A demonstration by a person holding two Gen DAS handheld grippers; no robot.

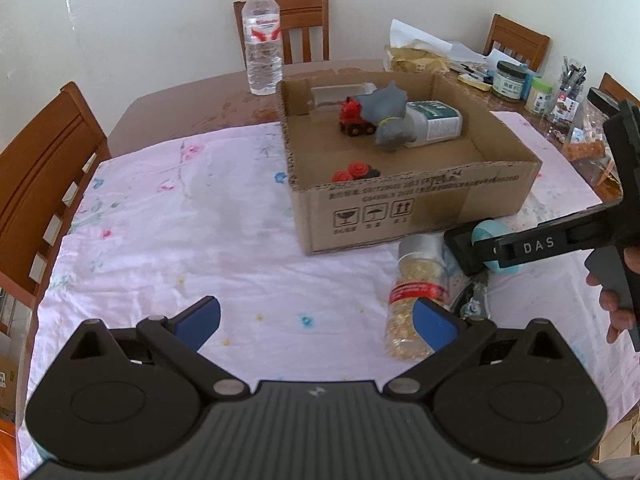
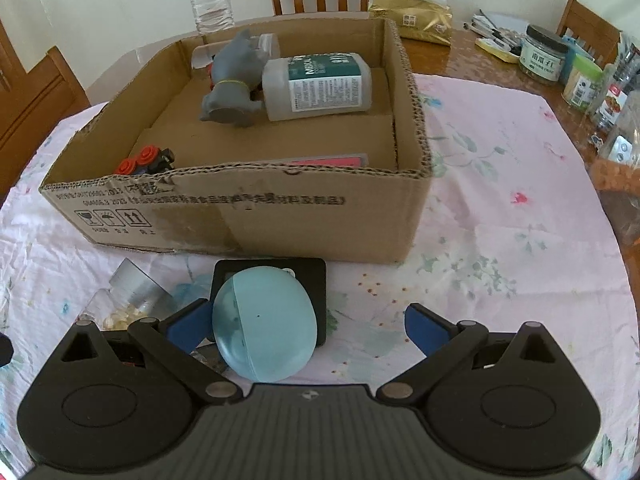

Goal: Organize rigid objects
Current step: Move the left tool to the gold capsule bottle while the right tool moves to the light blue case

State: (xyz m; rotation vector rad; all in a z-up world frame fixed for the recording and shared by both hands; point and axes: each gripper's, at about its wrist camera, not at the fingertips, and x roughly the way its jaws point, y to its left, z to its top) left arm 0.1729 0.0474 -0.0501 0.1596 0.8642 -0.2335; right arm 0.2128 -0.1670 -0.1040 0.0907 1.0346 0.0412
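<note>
A cardboard box point(image 1: 420, 208) point(image 2: 256, 220) stands on the pink tablecloth. It holds a grey toy animal point(image 1: 388, 116) point(image 2: 232, 84), a white bottle point(image 1: 436, 120) point(image 2: 320, 84) lying down and red toy cars point(image 1: 354, 172) point(image 2: 140, 160). In front of the box a light blue egg-shaped case point(image 2: 264, 324) point(image 1: 486, 234) rests on a flat black object point(image 2: 312, 276). A jar of yellow bits point(image 1: 416, 300) point(image 2: 124, 300) lies beside them. My right gripper point(image 2: 308, 320) is open around the blue case. My left gripper point(image 1: 316, 322) is open and empty above the cloth.
A water bottle point(image 1: 262, 40) stands behind the box. Jars and packets point(image 1: 540, 92) point(image 2: 568, 64) crowd the table's far right. Wooden chairs point(image 1: 40, 184) stand around the table.
</note>
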